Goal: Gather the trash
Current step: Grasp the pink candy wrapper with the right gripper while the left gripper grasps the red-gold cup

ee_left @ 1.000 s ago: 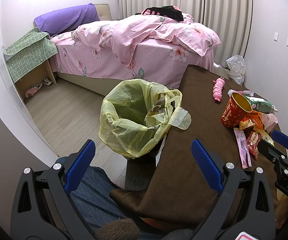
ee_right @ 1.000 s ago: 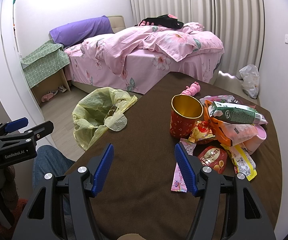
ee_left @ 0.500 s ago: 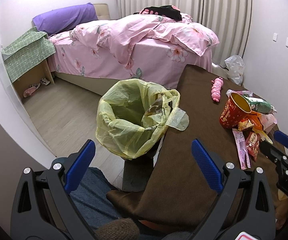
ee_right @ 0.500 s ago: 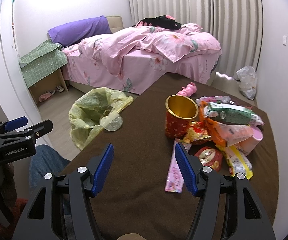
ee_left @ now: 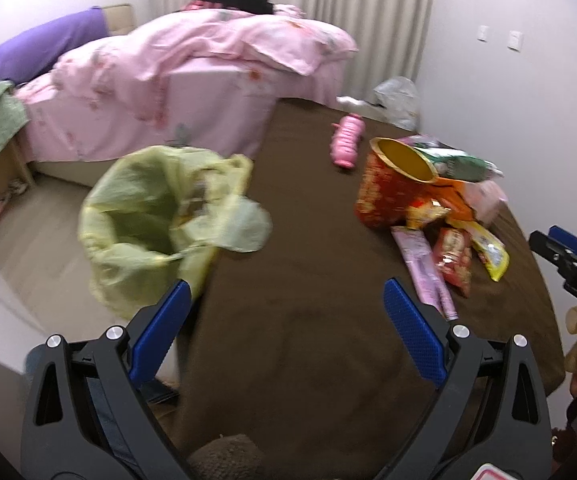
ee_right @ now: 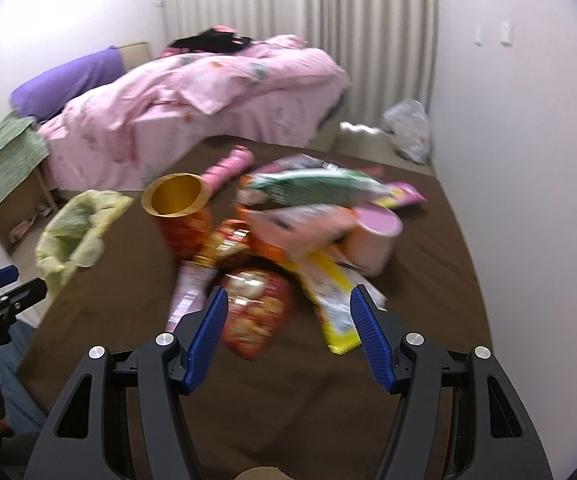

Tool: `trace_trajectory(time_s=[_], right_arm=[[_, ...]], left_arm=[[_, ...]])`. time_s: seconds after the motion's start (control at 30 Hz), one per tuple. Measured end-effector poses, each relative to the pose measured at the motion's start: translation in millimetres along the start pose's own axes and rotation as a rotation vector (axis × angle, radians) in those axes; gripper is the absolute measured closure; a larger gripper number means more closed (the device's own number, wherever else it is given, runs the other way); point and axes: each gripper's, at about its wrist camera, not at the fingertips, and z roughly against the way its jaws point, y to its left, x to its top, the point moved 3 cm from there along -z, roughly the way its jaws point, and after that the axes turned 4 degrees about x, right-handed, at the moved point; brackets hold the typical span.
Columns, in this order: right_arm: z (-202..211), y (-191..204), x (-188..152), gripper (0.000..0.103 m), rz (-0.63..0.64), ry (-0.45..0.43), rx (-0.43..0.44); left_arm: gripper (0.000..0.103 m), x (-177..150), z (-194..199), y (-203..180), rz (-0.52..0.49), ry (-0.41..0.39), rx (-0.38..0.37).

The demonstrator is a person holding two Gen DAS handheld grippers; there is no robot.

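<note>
A pile of trash lies on the brown table (ee_right: 428, 280): a red and gold paper cup (ee_right: 180, 216), a red snack packet (ee_right: 254, 312), a yellow wrapper (ee_right: 336, 312), a pink wrapper strip (ee_right: 186, 292), a green and white carton (ee_right: 312, 188) and a pink cup (ee_right: 372, 240). My right gripper (ee_right: 286, 312) is open and empty, just short of the red packet and the yellow wrapper. My left gripper (ee_left: 284, 308) is open and empty over the bare table, between the yellow-green trash bag (ee_left: 156, 216) and the pile (ee_left: 428, 220). The bag hangs open at the table's left edge.
A pink toy (ee_left: 346, 140) lies farther back on the table. A bed with pink bedding (ee_right: 208, 92) stands behind, a green-covered shelf (ee_right: 4, 160) to the left. A white plastic bag (ee_right: 408, 128) sits on the floor by the wall.
Both grippers have swung right and forward. The right gripper has closed in on the trash pile. The left view now looks over the table instead of the bag. Both views are blurred by motion.
</note>
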Motion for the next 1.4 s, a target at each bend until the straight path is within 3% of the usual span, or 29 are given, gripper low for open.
trace_trajectory(time_s=[0.13,0.27,0.43,0.6,0.73,0.9,1.07,1.13,1.23,1.4], right_arm=[[-9,-32,-10,0.043,-0.062,0.012,-0.018],[-22,-49,-22,0.043,-0.077,0.042,-0.017],[-35,-48,-34,0.043,-0.054,0.086,0.007],[-45,-50,-37,0.043,-0.065,0.096,0.021],[-39,-45,-32,0.043,-0.036,0.048,0.035],[-40,-35,-29,0.043,-0.003,0.035,0.053],[-44,-23,-30,0.043,0.015,0.05,0.076],[-45,-18,-32,0.043,0.025,0.062,0.089],[-47,-10,-33,0.043,0.037,0.075,0.12],[-50,9,-33,0.043,0.08,0.091,0.173]], left_arm=[[0.009,8,-20,-21,-0.007,-0.006,-0.076],[0.009,16,-38,-36,-0.027,0.02,-0.1],[0.01,23,-54,-56,-0.09,0.047,-0.15],[0.017,61,-67,-65,-0.044,0.036,-0.244],[0.027,88,-80,-67,-0.013,0.01,-0.228],[0.04,103,-107,-63,0.062,0.076,-0.244],[0.06,101,-126,-63,0.093,0.136,-0.258],[0.077,97,-128,-64,0.087,0.152,-0.273],[0.093,94,-120,-60,0.09,0.142,-0.294],[0.096,88,-87,-44,0.064,0.074,-0.288]])
